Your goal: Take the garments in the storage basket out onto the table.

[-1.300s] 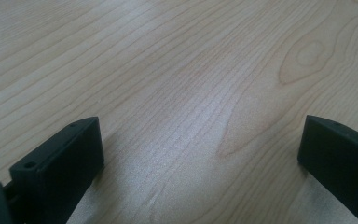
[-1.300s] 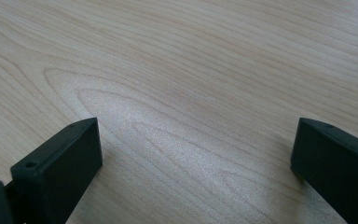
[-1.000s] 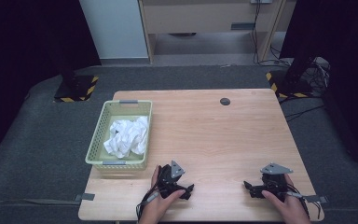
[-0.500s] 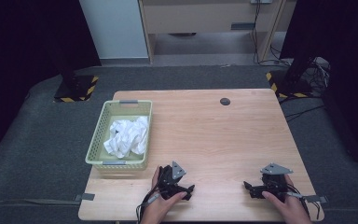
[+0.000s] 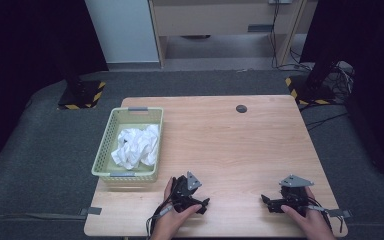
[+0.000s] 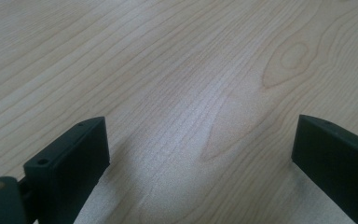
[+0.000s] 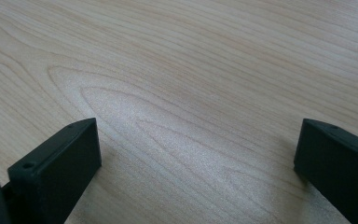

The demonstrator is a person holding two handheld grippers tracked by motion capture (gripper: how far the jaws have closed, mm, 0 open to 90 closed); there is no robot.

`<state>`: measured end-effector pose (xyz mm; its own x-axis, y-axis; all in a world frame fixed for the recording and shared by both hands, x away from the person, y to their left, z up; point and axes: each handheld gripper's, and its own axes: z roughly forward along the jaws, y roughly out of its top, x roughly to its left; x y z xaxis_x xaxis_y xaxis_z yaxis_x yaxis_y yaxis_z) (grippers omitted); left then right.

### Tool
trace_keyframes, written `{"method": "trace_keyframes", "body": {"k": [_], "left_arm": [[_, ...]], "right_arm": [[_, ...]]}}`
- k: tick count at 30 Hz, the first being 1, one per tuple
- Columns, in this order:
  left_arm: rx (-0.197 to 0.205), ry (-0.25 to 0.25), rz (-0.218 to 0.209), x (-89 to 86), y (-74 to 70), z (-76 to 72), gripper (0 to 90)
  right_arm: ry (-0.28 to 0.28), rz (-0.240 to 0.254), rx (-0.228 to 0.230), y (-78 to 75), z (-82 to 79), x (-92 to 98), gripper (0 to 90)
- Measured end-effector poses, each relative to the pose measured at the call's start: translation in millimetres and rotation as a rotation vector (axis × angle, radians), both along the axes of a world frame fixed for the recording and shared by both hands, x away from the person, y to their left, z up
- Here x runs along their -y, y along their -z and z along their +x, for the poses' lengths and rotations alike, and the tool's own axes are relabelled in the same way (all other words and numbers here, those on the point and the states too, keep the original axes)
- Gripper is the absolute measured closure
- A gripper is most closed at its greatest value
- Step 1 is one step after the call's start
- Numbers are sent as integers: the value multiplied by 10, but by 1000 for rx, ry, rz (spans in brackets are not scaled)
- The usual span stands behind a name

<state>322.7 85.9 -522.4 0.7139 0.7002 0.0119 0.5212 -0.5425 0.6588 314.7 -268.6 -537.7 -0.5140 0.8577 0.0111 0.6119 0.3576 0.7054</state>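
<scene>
My left gripper [image 5: 203, 204] and right gripper [image 5: 266, 201] rest on the near edge of the wooden table [image 5: 230, 145], jaws spread wide with bare wood between them. The crumpled white cloth [image 5: 135, 146] lies in the pale basket [image 5: 103, 161], near and ahead-left of my left gripper, well apart from my right.

The right gripper [image 7: 196, 163] hangs low over the pale wooden surface [image 7: 191, 70], its two black blocky fingers [image 7: 56, 168] spread wide apart. Between them lies bare wood grain, with soft shadow pooled beside each finger.
</scene>
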Motion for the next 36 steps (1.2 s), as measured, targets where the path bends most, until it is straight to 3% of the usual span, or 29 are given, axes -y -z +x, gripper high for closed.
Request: {"method": "trace_keyframes", "body": {"k": [6,23,36], "left_arm": [[-23,13,17,10,-56,54,35],[-20,30,51,71,-219,173,34],[-5,33,72,80,-475,257,35]], "right_arm": [[-3,1,-1,0,-1,0,7],[-13,-3,3,2,21,2,5],[-16,-1,0,1,24,4,5]]}}
